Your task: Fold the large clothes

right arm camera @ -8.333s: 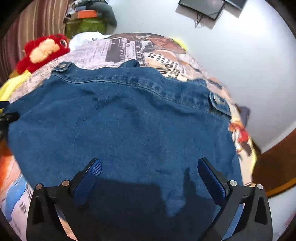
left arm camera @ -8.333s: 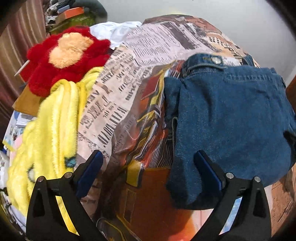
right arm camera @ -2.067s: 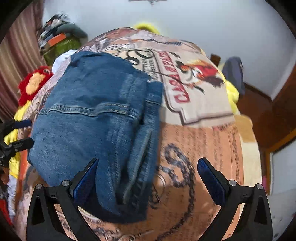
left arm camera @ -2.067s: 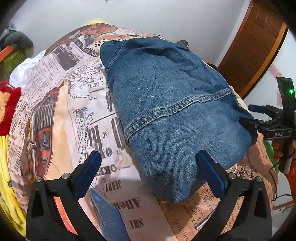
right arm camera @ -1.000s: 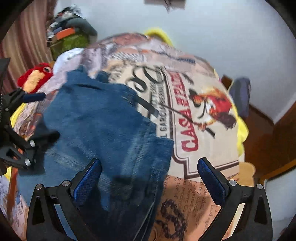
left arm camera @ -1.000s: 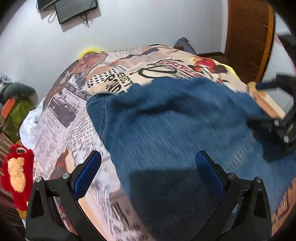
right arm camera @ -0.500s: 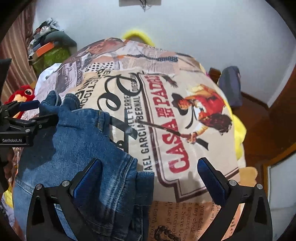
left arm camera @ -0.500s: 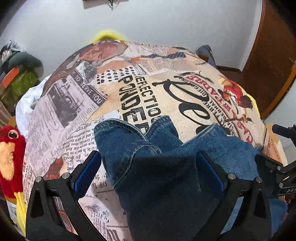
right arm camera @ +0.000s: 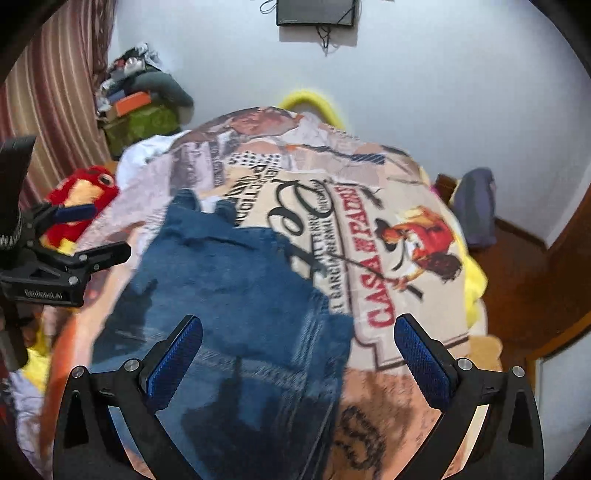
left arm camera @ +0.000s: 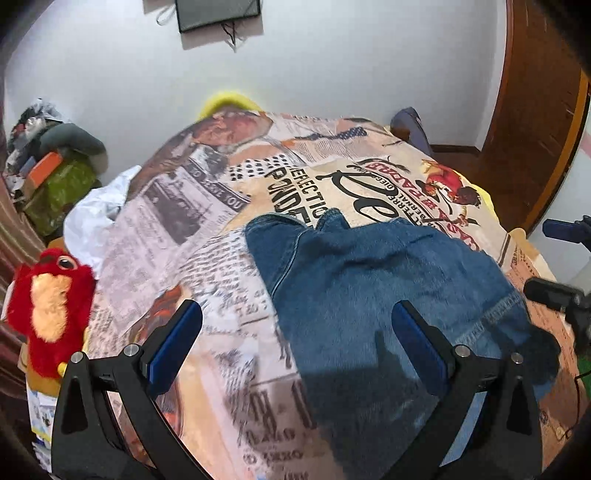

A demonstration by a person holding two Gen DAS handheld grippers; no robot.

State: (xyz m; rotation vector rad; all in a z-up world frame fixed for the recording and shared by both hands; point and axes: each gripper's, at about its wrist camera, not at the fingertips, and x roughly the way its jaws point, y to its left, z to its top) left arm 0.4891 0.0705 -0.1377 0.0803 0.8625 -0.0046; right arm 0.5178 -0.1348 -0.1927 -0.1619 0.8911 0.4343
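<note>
Denim point(left arm camera: 388, 314) lies folded on the bed cover point(left arm camera: 207, 258), filling the 5 o'clock part of the left view and the 7 o'clock part of the right view, collar end pointing toward the far wall. Half a second ago the left camera sat closer over the cloth; now it sits back, more cover showing at 9 o'clock, and the plush point(left arm camera: 51, 310) is fully in frame. Left gripper point(left arm camera: 295, 339) hangs above the near edge, jaws wide apart, gripping nothing. Right gripper point(right arm camera: 297, 356) likewise spread and free of cloth, above the denim's right edge and the printed "CASA" lettering. Right view is motion-blurred. Cover is a newspaper and poster print. White cloth point(left arm camera: 96, 218) bunches at 10 o'clock. Green box pile point(right arm camera: 140, 118) stands by the striped curtain point(right arm camera: 55, 81). Dark screen point(right arm camera: 316, 11) hangs on the pale wall at 12 o'clock. Wooden door point(left arm camera: 535, 103) at 2 o'clock.
</note>
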